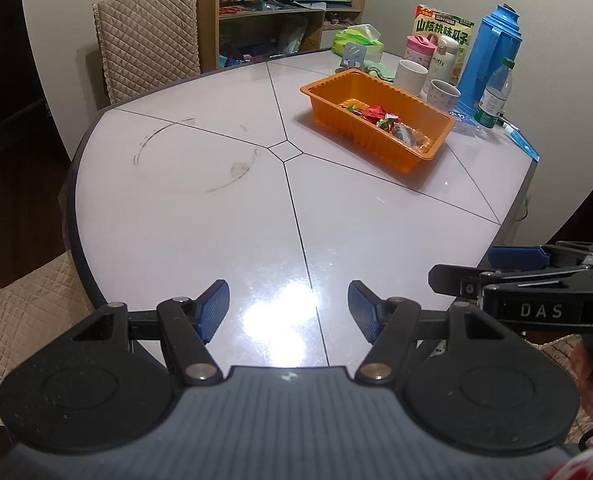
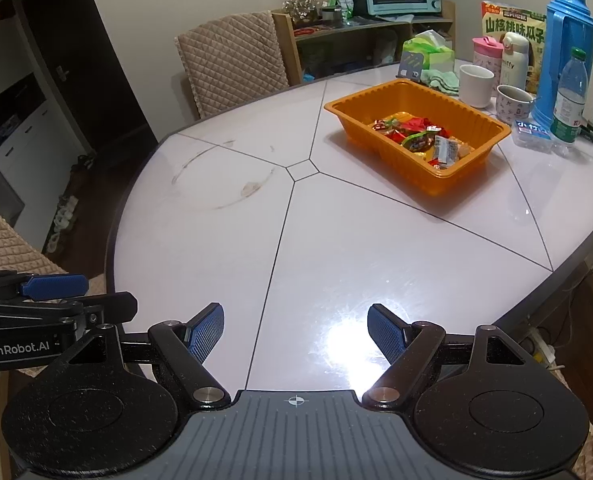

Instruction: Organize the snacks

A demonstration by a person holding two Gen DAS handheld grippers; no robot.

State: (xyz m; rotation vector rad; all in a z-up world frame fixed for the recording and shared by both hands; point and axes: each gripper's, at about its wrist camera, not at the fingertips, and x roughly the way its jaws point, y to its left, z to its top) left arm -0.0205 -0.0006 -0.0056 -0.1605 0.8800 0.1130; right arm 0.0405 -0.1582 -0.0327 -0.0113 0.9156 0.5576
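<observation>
Nearest to me, my left gripper (image 1: pixel 288 310) and my right gripper (image 2: pixel 294 334), marked "DAS" and "GenRobot.AI" on their sides, both stand spread wide and empty above the white table (image 2: pixel 376 248). Farther away, the wrapped snacks (image 2: pixel 416 140) lie inside the orange tray (image 2: pixel 476 120). Behind it I read "miffy" on a white flask (image 1: pixel 450 60).

Glossy smooth table (image 1: pixel 176 220), ribbed orange plastic tray (image 1: pixel 324 110), quilted cloth chair cover (image 1: pixel 148 40)

We see a white worktop (image 2: pixel 376 248) with dark seams and ring stains; on its far side an orange tray (image 2: pixel 472 150), two mugs (image 2: pixel 475 85), blue flask (image 2: pixel 564 56), bottle (image 2: pixel 569 100), tissue pack (image 2: pixel 428 51).
</observation>
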